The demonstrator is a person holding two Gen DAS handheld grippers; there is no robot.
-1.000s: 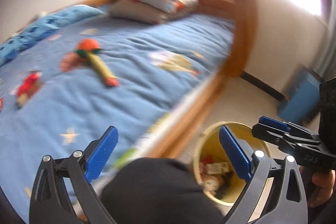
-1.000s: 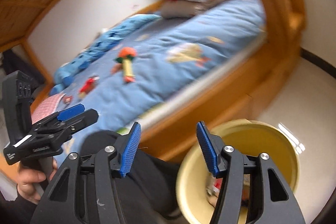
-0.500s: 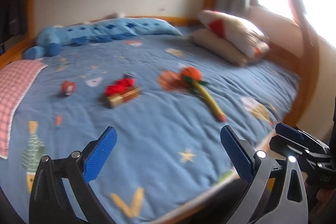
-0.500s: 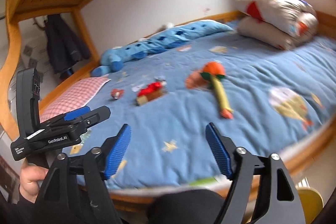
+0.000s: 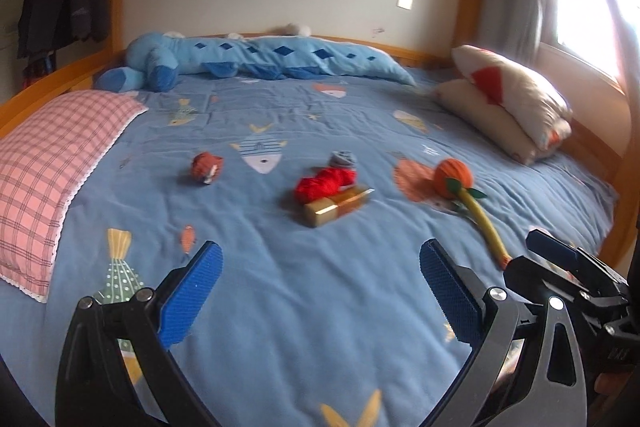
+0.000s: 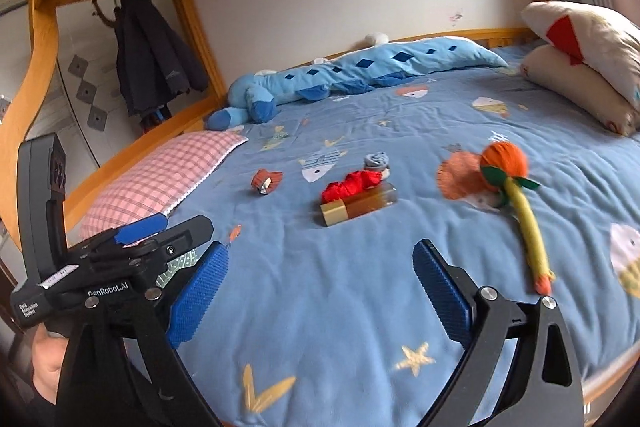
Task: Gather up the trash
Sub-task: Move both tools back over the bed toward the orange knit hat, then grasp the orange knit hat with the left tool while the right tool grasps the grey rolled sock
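Observation:
On the blue bedspread (image 5: 280, 287) lie a gold and brown box (image 5: 338, 207) (image 6: 358, 207), a crumpled red wrapper (image 5: 326, 183) (image 6: 352, 183) touching it, a small grey scrap (image 5: 343, 159) (image 6: 376, 160) behind, and a small brown crumpled packet (image 5: 206, 167) (image 6: 267, 181) to the left. My left gripper (image 5: 320, 291) is open and empty over the bed's near part. My right gripper (image 6: 320, 291) is open and empty too, beside it. Each gripper shows in the other's view, the right one at the right (image 5: 560, 267), the left one at the left (image 6: 160, 235).
An orange knitted flower with a yellow stem (image 5: 468, 195) (image 6: 516, 199) lies right of the box. A pink checked pillow (image 5: 48, 171) is at the left, a blue plush crocodile (image 5: 248, 57) along the back, two pillows (image 5: 508, 107) at the right. Wooden bunk frame (image 6: 36, 39) surrounds the bed.
Both grippers swung up and left from the yellow bin on the floor to face the bed. The bin is out of view now. Both stay open.

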